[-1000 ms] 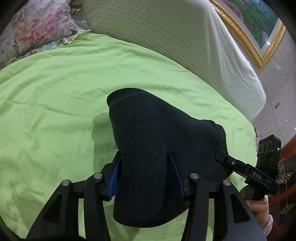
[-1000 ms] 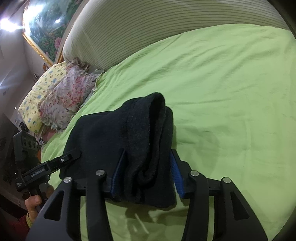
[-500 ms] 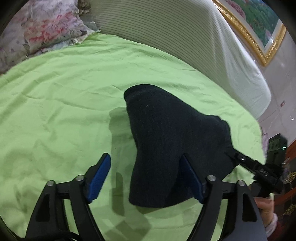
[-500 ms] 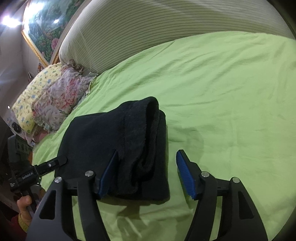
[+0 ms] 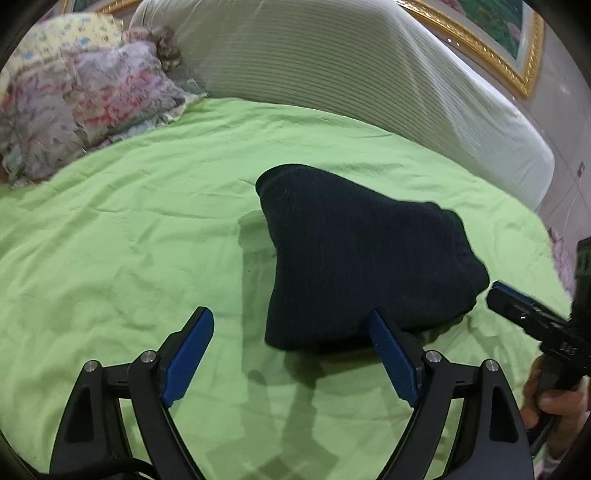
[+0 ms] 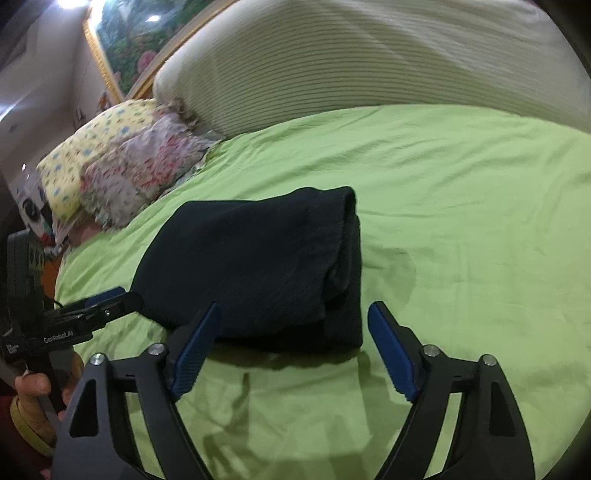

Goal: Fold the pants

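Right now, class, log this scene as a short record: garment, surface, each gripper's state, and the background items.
garment: dark pants, folded into a compact bundle, lying flat
surface: green bedsheet
left gripper: open, nothing held, bundle's near edge ahead of it
right gripper: open, nothing held, just short of the bundle
background: floral pillows, striped headboard, framed picture

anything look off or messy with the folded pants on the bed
Nothing stands out. The dark pants lie as one compact folded bundle on the green sheet, their layers stacked at the right-hand end. Both the left gripper and right gripper are open and hold nothing.
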`<state>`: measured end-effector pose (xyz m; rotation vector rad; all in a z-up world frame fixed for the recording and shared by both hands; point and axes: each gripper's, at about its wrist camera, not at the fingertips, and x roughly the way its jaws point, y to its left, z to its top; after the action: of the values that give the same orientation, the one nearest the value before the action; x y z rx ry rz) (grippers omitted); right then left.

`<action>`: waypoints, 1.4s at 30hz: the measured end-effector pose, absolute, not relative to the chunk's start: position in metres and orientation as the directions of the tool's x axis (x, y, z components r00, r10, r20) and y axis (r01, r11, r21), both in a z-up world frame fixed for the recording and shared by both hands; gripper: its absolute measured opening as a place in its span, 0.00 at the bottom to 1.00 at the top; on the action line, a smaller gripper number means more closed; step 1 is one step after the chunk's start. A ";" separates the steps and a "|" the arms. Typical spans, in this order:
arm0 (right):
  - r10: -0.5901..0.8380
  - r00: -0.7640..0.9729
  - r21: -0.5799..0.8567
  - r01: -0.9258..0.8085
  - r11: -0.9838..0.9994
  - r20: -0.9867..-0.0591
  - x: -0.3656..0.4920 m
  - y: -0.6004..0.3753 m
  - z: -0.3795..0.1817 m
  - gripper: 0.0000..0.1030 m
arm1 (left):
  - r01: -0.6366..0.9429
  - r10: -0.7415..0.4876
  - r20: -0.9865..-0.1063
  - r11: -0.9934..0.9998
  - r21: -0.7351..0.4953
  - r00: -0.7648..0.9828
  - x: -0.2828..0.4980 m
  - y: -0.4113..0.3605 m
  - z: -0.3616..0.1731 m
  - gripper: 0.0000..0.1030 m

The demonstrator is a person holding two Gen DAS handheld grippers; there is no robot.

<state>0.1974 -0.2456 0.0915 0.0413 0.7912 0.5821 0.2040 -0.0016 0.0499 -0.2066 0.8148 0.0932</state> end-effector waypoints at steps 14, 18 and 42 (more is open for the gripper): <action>0.486 0.572 0.159 -0.526 0.835 -0.661 0.159 -0.238 0.081 0.89 | -0.200 0.074 -0.731 0.976 -0.087 0.678 0.171 -0.022 0.048 0.87; 0.472 0.577 0.151 -0.515 0.844 -0.667 0.157 -0.237 0.079 0.90 | -0.207 0.113 -0.723 0.977 -0.042 0.681 0.167 -0.031 0.047 0.88; 0.466 0.582 0.128 -0.526 0.841 -0.666 0.160 -0.232 0.067 0.94 | -0.181 0.204 -0.685 0.978 0.106 0.699 0.177 -0.051 0.033 0.99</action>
<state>0.1600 -0.2322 0.0673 -0.0867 0.7514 0.5802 0.1771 -0.0511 0.0327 0.0315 0.7667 0.2148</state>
